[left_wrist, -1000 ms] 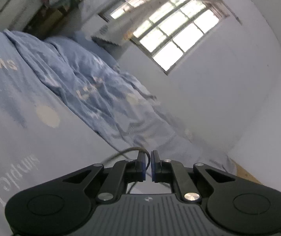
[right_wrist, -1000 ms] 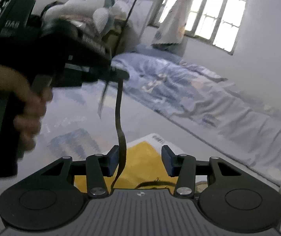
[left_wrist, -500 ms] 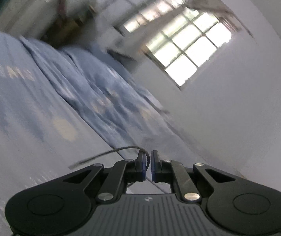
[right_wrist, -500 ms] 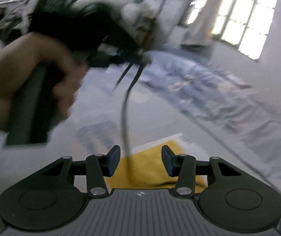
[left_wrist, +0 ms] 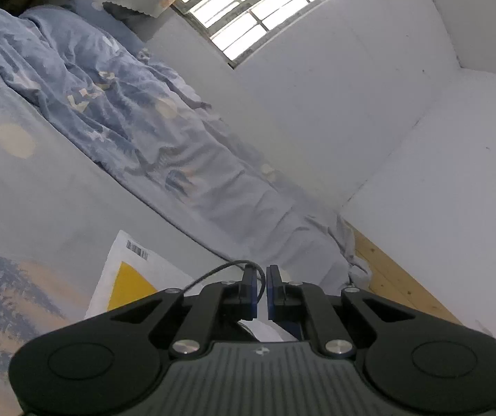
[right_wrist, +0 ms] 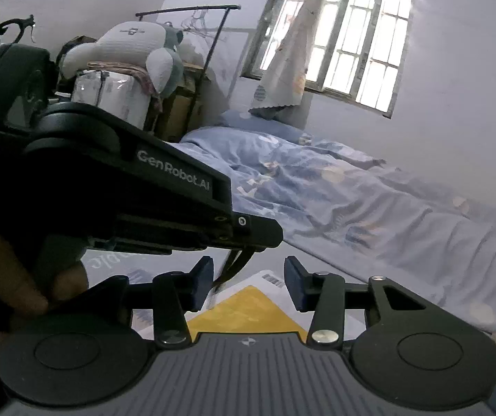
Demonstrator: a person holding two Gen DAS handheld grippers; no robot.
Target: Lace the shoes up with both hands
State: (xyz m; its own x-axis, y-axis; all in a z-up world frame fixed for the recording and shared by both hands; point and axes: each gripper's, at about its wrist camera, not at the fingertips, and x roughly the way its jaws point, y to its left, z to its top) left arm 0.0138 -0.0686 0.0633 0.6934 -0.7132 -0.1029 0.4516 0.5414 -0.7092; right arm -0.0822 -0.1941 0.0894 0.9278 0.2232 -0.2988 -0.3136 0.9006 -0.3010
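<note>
Left wrist: left gripper (left_wrist: 261, 287) jaws clenched on black lace (left_wrist: 220, 270), trailing to 9 o'clock. Right gripper (right_wrist: 248, 277) jaws just narrowed, released, lace between.

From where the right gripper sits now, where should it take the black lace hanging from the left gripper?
Take the lace on the short hanging stretch just below the left gripper, coming straight forward. It hangs near the right gripper's left finger, so shift slightly left before closing.

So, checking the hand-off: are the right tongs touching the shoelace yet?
Apart. The right wrist view shows the shoelace hanging from the shut left tongs, between the right tongs' open pads, which have just been closing, gaps both sides.
</note>
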